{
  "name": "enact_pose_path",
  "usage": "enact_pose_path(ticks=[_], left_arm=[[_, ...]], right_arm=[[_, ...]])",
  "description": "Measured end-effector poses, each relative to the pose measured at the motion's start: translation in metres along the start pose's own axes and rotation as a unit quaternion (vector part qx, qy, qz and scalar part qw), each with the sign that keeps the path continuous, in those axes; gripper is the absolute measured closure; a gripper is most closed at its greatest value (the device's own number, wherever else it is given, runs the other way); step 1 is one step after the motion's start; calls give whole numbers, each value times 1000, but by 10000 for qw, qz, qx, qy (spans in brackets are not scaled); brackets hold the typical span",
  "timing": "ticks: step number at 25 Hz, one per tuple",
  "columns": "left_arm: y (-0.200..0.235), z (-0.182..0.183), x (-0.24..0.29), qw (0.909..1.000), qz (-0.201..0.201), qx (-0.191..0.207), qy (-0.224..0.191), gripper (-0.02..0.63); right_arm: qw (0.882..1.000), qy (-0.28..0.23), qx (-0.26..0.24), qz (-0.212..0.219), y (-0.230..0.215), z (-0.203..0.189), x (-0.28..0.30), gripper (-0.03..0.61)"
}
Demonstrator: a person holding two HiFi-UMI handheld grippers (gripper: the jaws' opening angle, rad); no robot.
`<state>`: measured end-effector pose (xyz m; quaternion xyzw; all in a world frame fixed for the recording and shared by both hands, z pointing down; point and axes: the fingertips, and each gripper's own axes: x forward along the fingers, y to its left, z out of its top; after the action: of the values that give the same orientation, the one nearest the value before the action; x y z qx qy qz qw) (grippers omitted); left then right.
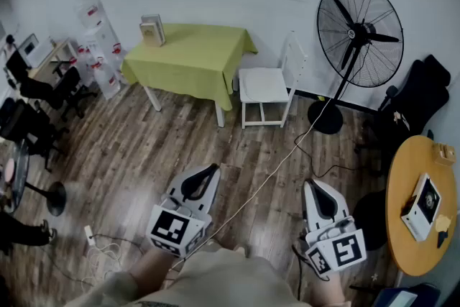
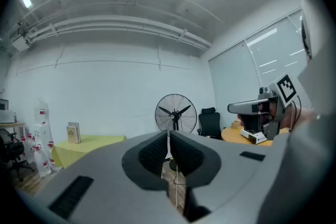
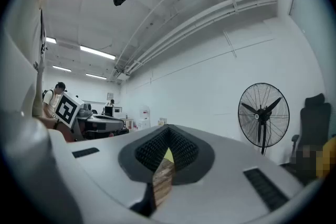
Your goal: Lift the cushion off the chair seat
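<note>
The left gripper [image 2: 168, 135] is held level with its jaws brought together, and nothing is caught between them. The right gripper [image 3: 167, 129] is likewise fully closed and empty; only the wooden floor [image 1: 129, 147] shows through the slit below its tips. Both are held low, well apart from the chair [image 1: 267, 93].

Between the grippers and the chair the floor is crossed by a pale cable [image 1: 273, 175], which runs on toward the base of the standing fan [image 1: 359, 32]. The cushion [image 1: 262, 85] lies flat on the chair seat; being as pale as the seat, its edges are hard to tell from it. Just left of the chair stands a worktop under a green cloth [image 1: 190, 57], with books [image 1: 152, 30] upright at its far corner. Right of the fan a black office chair [image 1: 417, 101] is seen.

A round wooden worktop [image 1: 402, 226] is cut off by the right edge. A white box [image 1: 422, 203] lies on it; what it holds cannot be told. White containers with red labels [image 1: 100, 47] are stacked by the far wall, too small to identify.
</note>
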<state>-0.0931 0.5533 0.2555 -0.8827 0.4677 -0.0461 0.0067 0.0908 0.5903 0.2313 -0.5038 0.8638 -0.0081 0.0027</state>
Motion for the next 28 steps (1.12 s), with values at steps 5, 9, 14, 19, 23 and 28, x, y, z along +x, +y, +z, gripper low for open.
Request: enact_pose_path(ticks=[5,9,14,19,23,28], left_arm=[[-2,1,-2,10000,-48,14,80,581],[-4,-1,-3,9999,-69,31,83,581],[-10,5,-5,9999,-77,33,142,581],[-12,3,-10,9998,-28,119,136,581],[-11,0,-10,9997,21,139,194,581],[-8,-3,1,9998,-59,136,167,581]], right_arm=[[10000,-6,14,8,2,3,-1,557],[10000,22,16,-25,1,3,-5,557],[10000,35,79,39,1,2,-10,557],[9998,-91,143,65,4,3,-15,557],[9989,-329,308,-140,-5,9,-16,511],[9988,-251,317,-290,-14,2,-6,334]])
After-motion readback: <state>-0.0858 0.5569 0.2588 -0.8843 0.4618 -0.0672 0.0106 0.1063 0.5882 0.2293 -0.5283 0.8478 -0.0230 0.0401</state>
